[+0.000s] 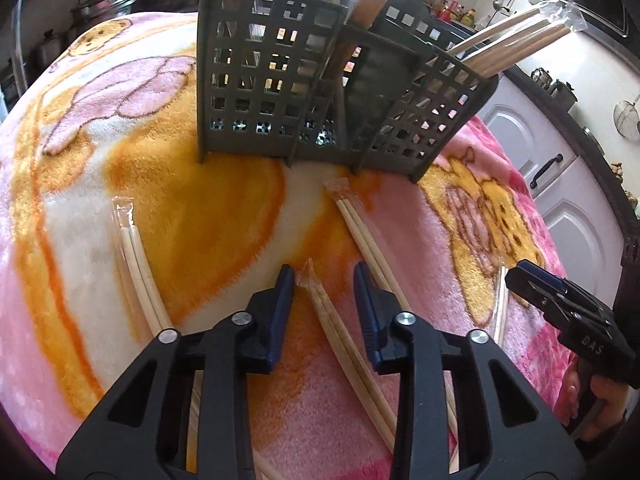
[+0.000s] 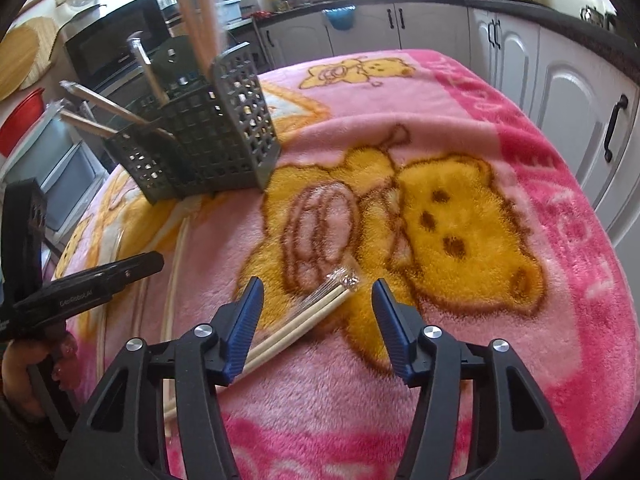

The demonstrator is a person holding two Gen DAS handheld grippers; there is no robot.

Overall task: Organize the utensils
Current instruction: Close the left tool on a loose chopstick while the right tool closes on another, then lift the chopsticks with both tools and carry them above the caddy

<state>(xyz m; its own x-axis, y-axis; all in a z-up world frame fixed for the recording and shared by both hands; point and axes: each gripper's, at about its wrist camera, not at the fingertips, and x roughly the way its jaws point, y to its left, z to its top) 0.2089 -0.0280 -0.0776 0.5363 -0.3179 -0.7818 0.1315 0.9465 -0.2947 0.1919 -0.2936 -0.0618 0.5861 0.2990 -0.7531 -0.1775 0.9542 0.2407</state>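
A: Nearest in the left wrist view?
B: Left claw (image 1: 324,276), released, jaws spread to either side of a wrapped chopstick pair (image 1: 340,328) lying on the blanket (image 1: 224,216) that covers the bench. Nothing gripped; touching or not, cannot tell.

A: And on the right?
B: Right claw (image 2: 318,292), also released, jaws wide apart. Another wrapped pair (image 2: 304,320) flat on the blanket's bear picture (image 2: 460,232), its wrapped tip between the jaws, its length running under the left jaw toward the near edge.

A: Further out?
B: Two more wrapped pairs on the blanket: one (image 1: 140,268) toward the left edge, one (image 1: 364,232) just beyond the left claw, its far tip near the basket's foot. Right claw also seen from the side, at the right edge of the left wrist view.

A: Farthest?
B: Grey plastic basket (image 1: 320,80) with a lattice wall, standing upright near the middle of the bench, split into compartments. Several chopsticks (image 1: 516,44) already inside, leaning out over the rim. Kitchen cabinets (image 2: 568,92) behind.
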